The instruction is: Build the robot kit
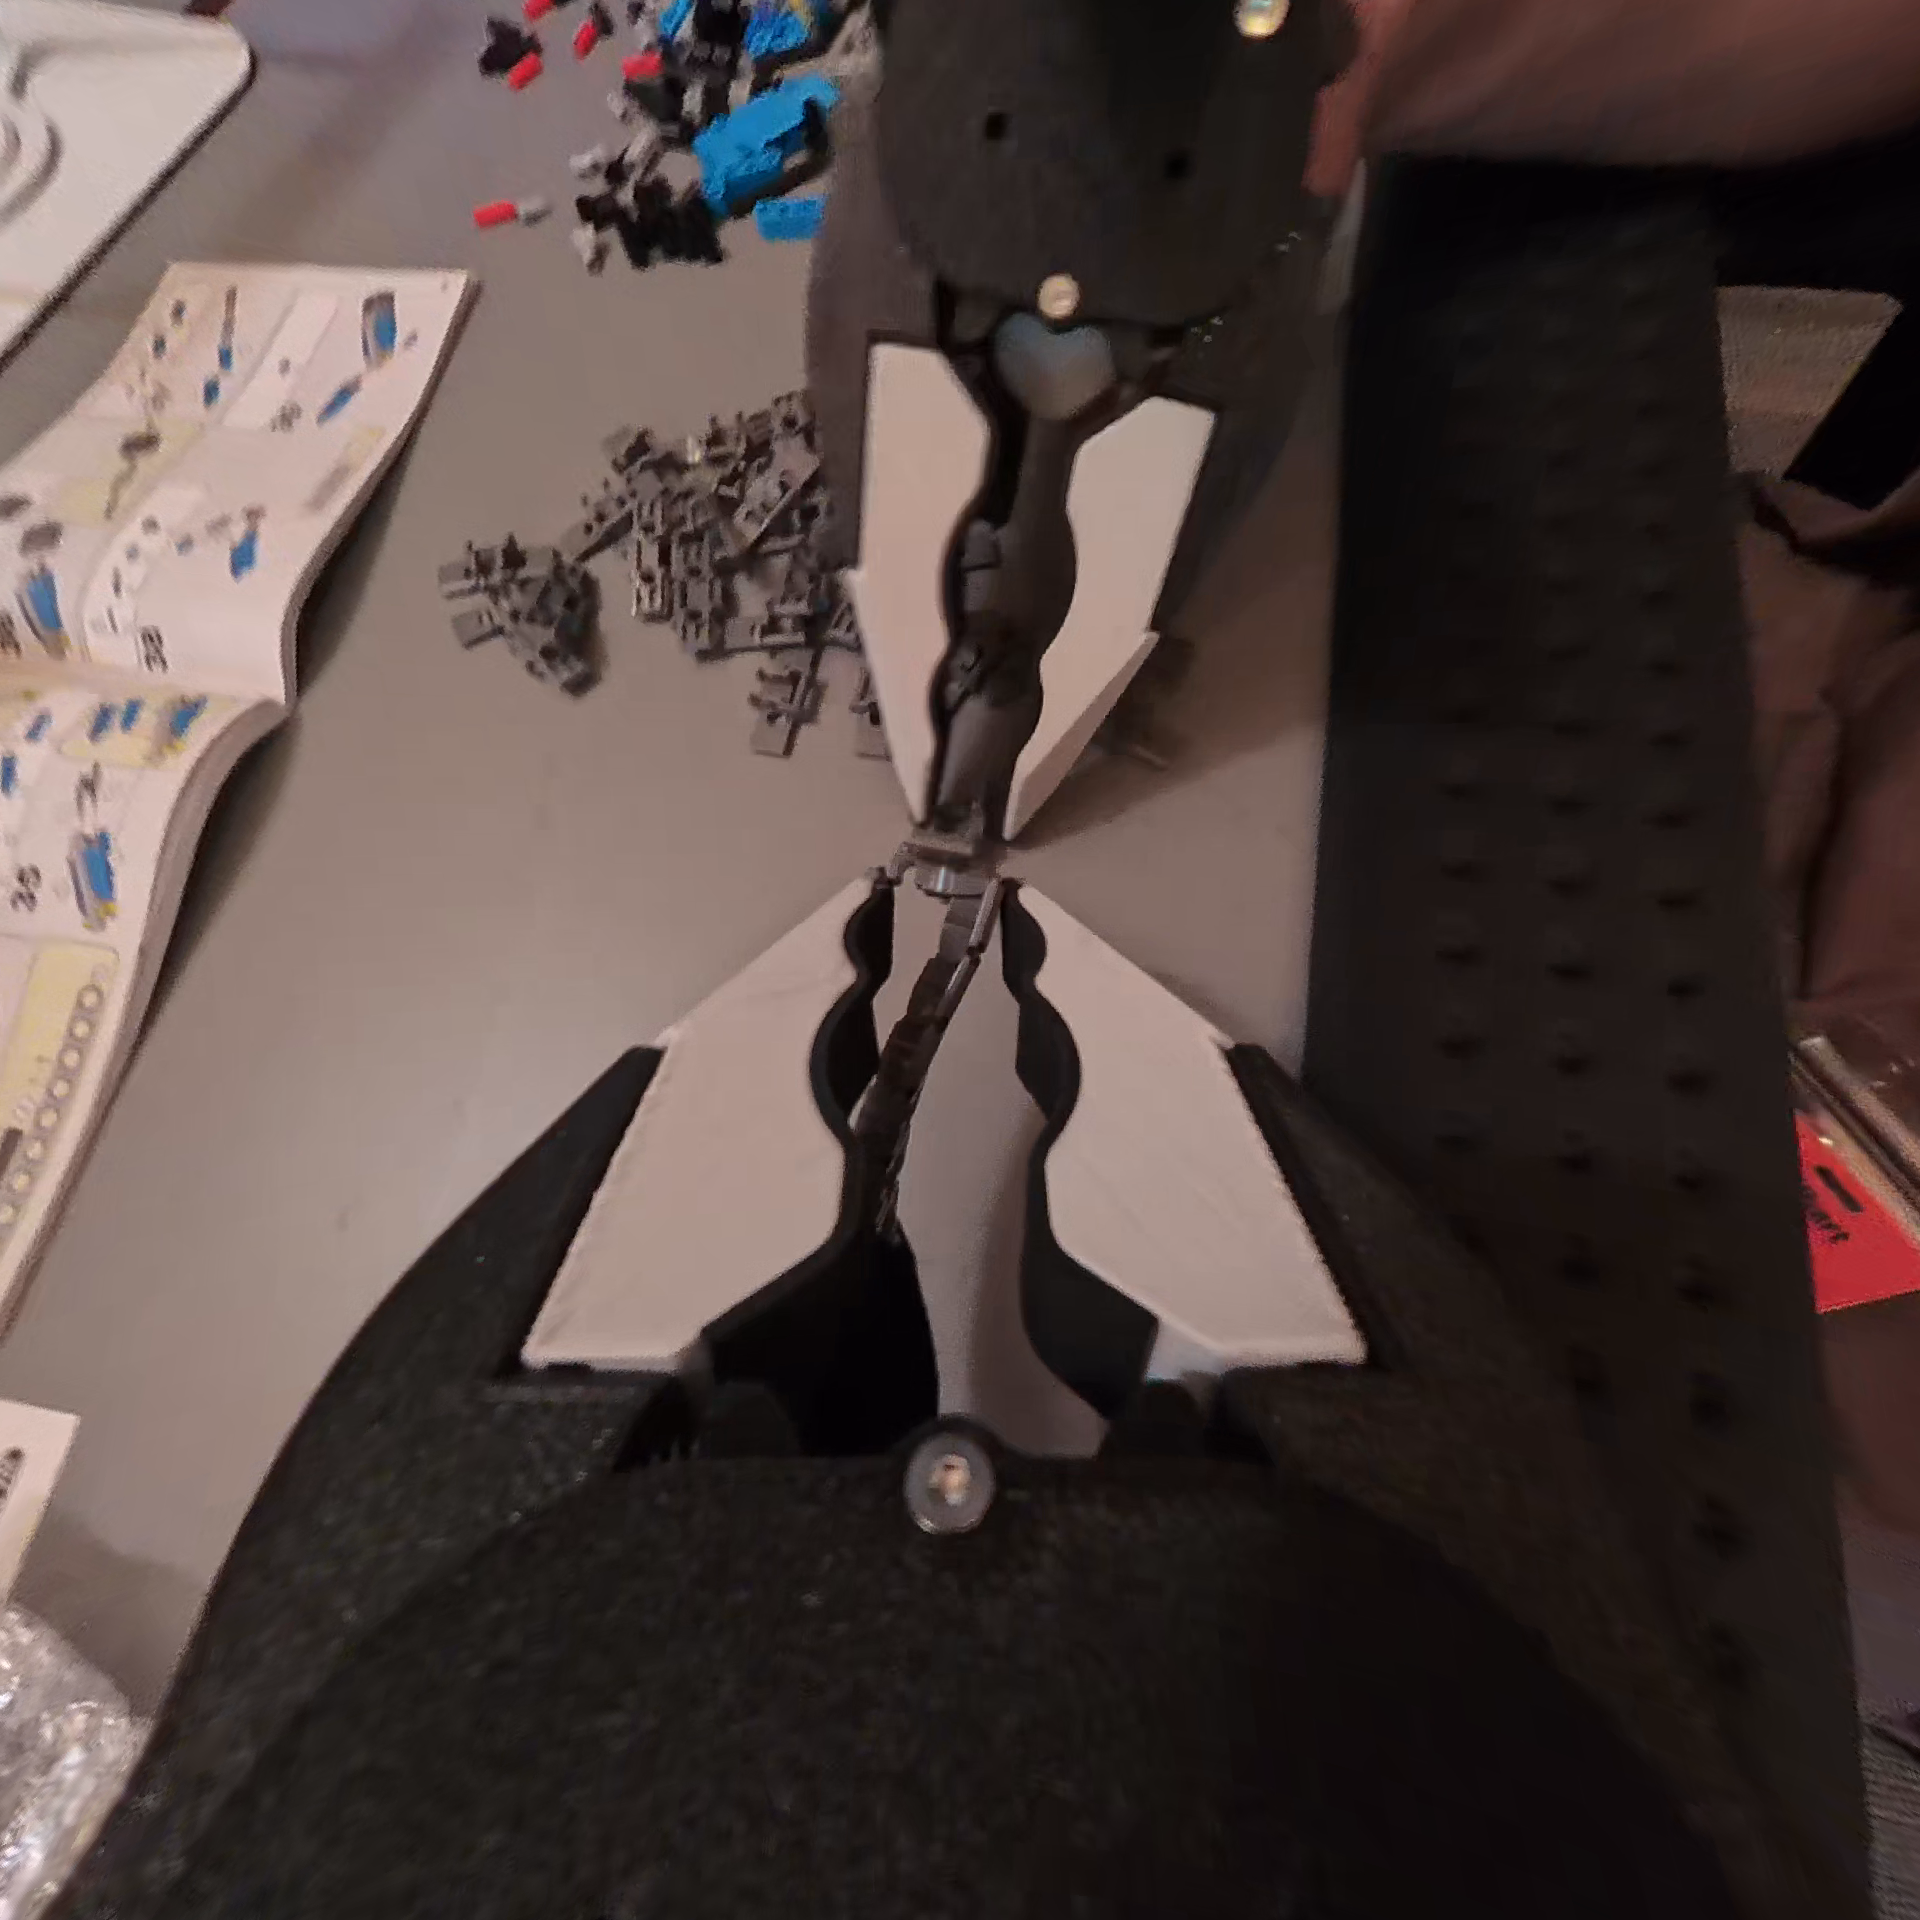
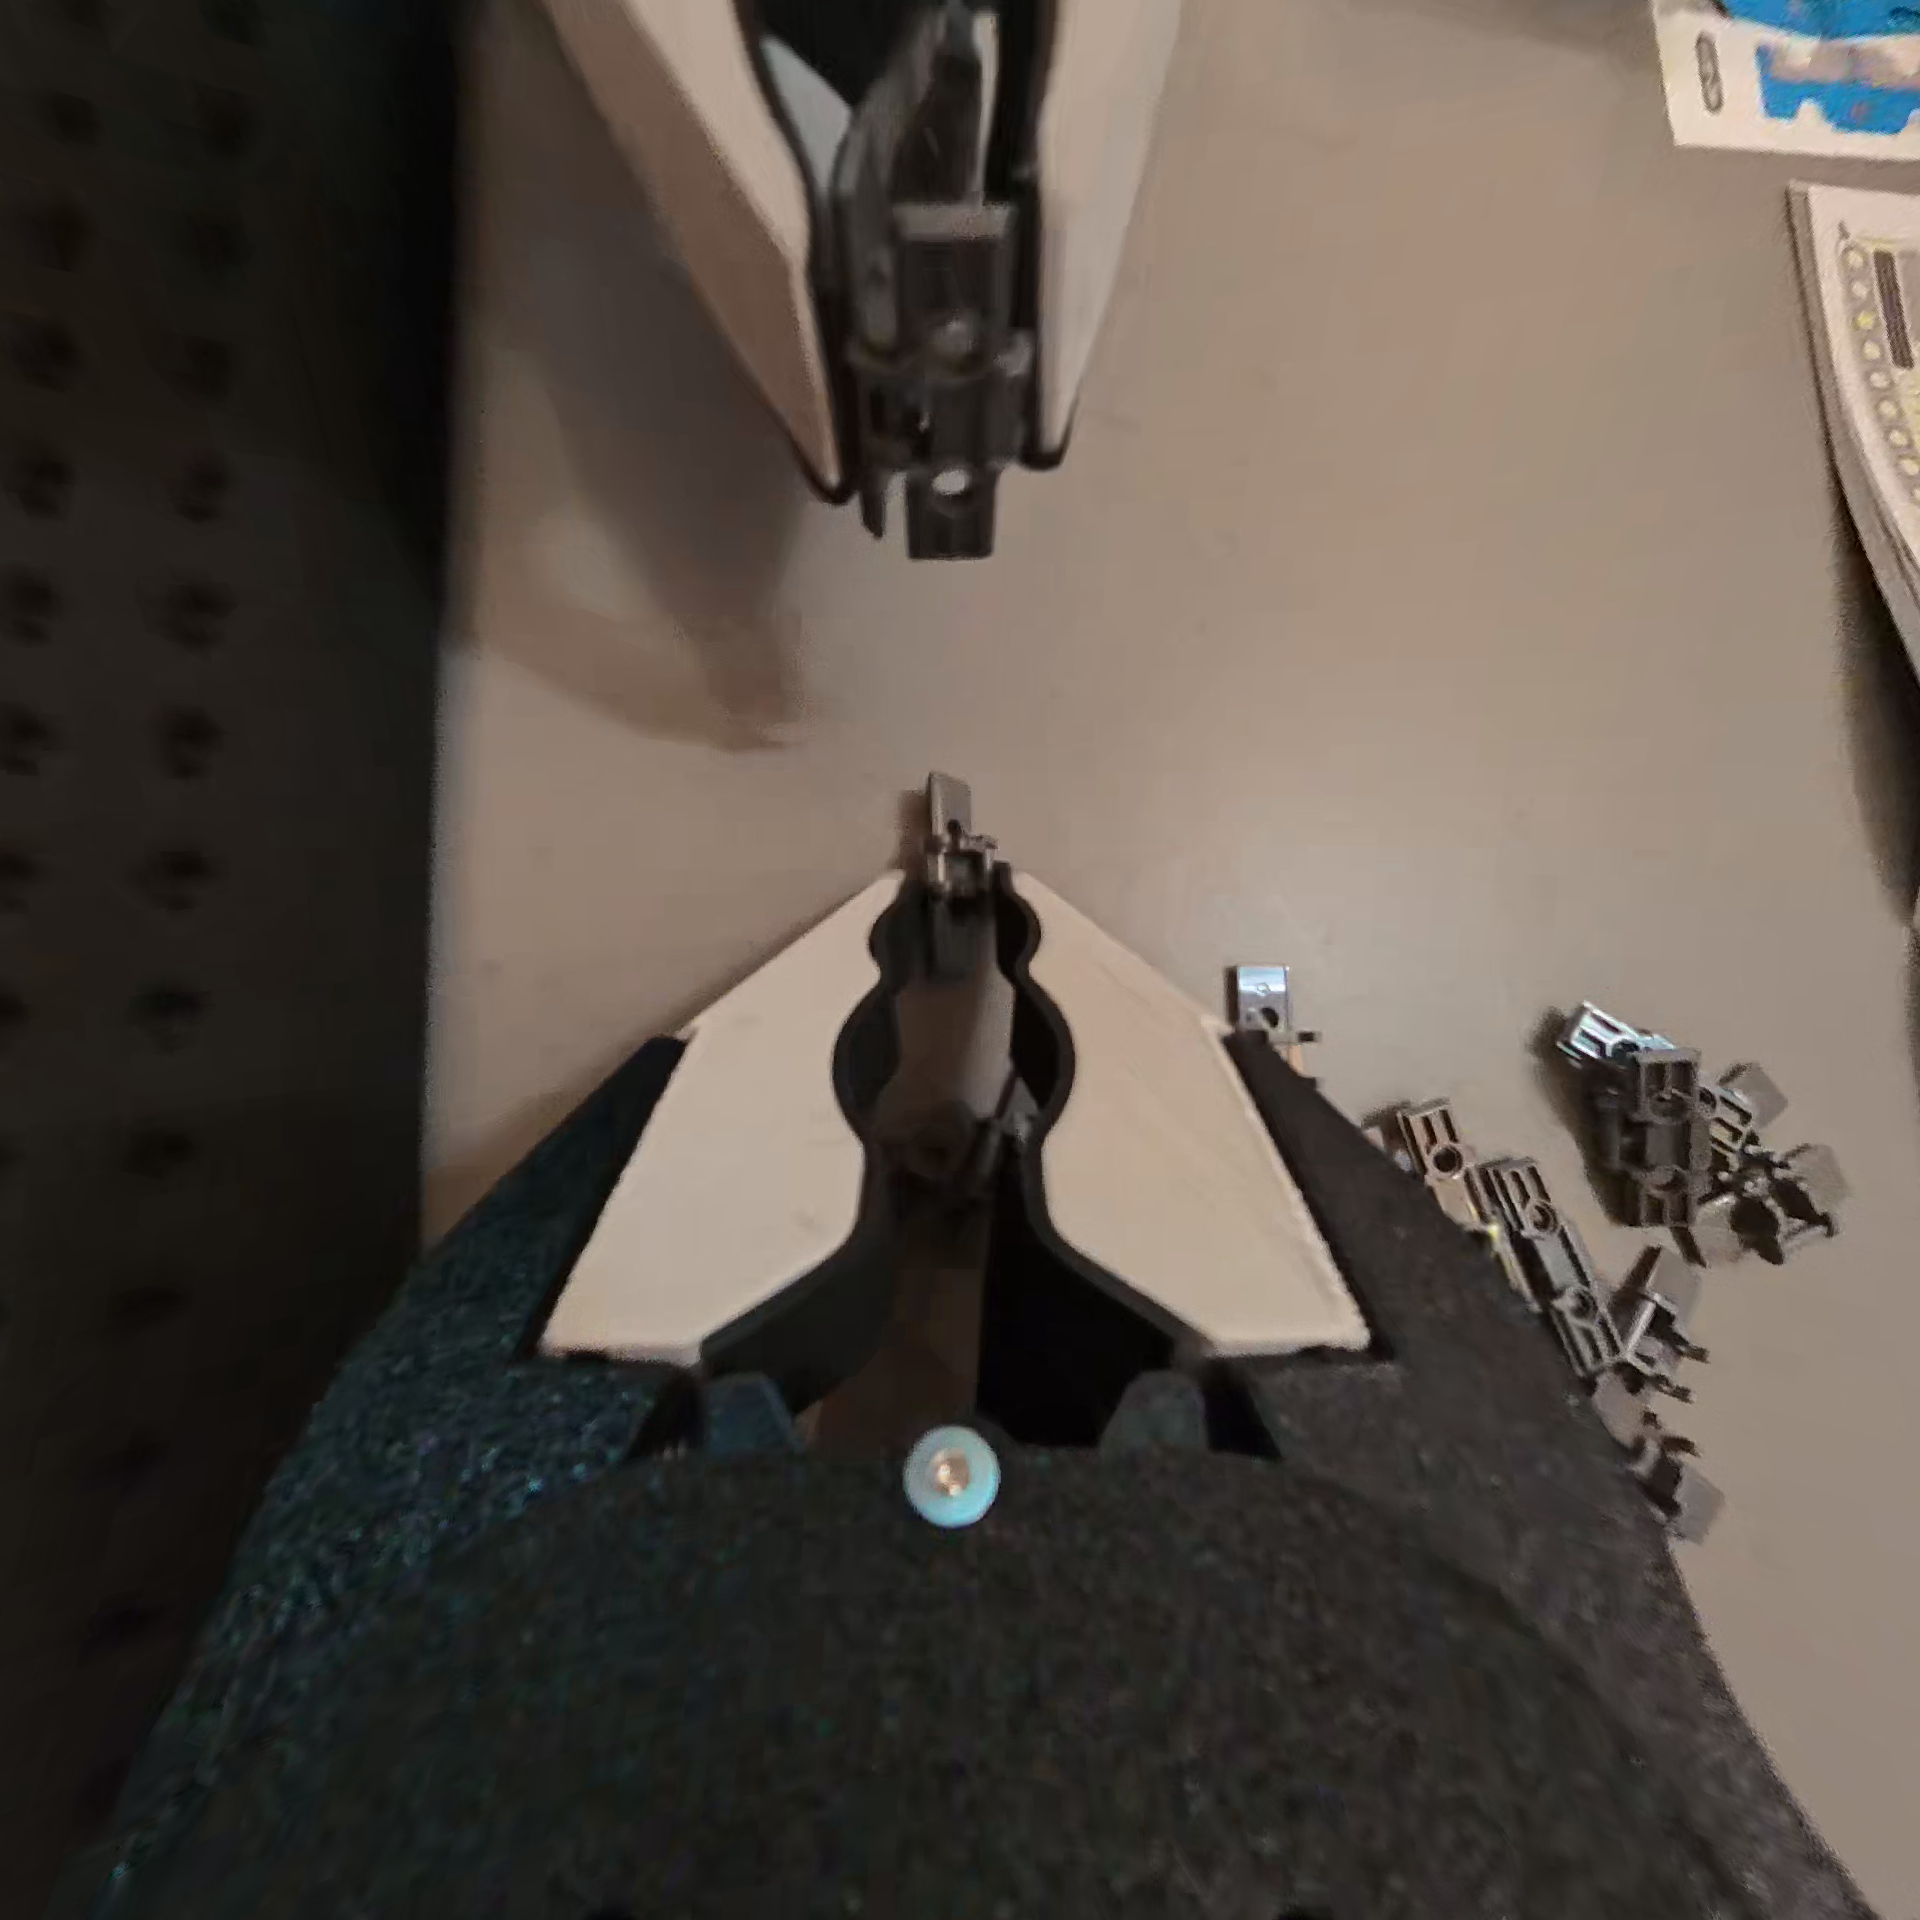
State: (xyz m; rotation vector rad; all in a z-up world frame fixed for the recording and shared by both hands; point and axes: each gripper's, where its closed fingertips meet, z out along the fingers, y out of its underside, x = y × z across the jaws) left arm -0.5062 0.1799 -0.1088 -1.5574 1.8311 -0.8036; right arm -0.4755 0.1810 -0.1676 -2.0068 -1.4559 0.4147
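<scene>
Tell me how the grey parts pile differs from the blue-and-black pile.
The grey parts pile lies near the right gripper and is one colour. The blue-and-black pile lies farther back, mixing blue, black and red pieces. Both are loose building pieces on the table.

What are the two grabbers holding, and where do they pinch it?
Each grabber pinches a small grey building piece at its fingertips. The left gripper holds a dark strip of pieces by its top end. The right gripper holds a small grey piece by its lower end.
</scene>
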